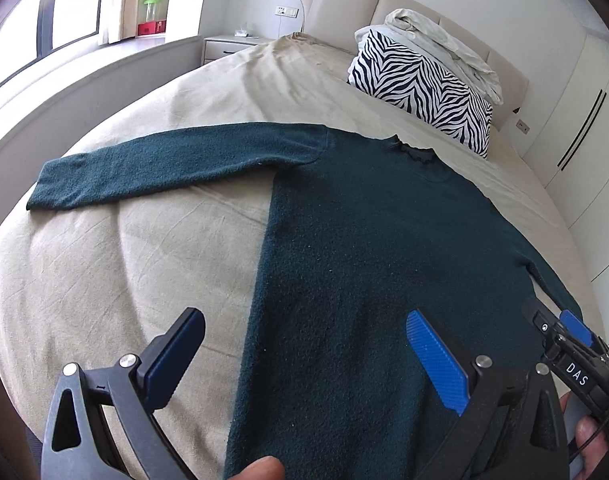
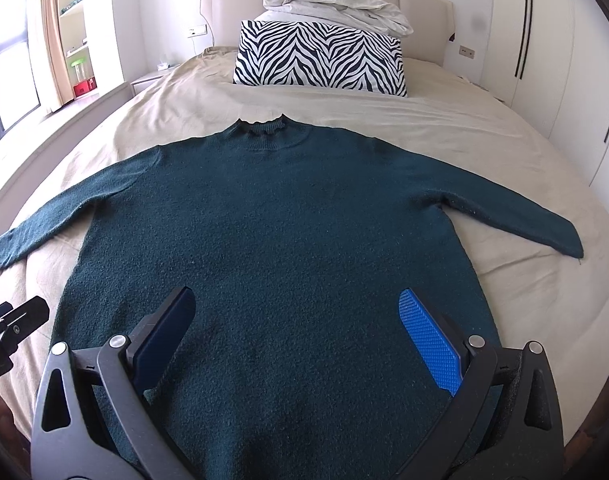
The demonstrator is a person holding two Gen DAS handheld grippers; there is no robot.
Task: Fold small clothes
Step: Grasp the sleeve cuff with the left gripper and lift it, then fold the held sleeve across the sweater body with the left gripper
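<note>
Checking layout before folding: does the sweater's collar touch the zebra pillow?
Apart. The right wrist view shows bare sheet between the sweater collar and the pillow.

Left black two-finger gripper point(image 1: 304, 354): fingers spread wide, blue ribbed pads point(image 1: 436, 360) facing inward, nothing between them. Fingertip of the person's hand point(image 1: 262, 468) at bottom edge.

Right black two-finger gripper point(image 2: 298, 334): fingers equally wide apart, blue pads showing, gripping nothing. Seen from the left wrist, it sits just beside the left one, level with it.
</note>
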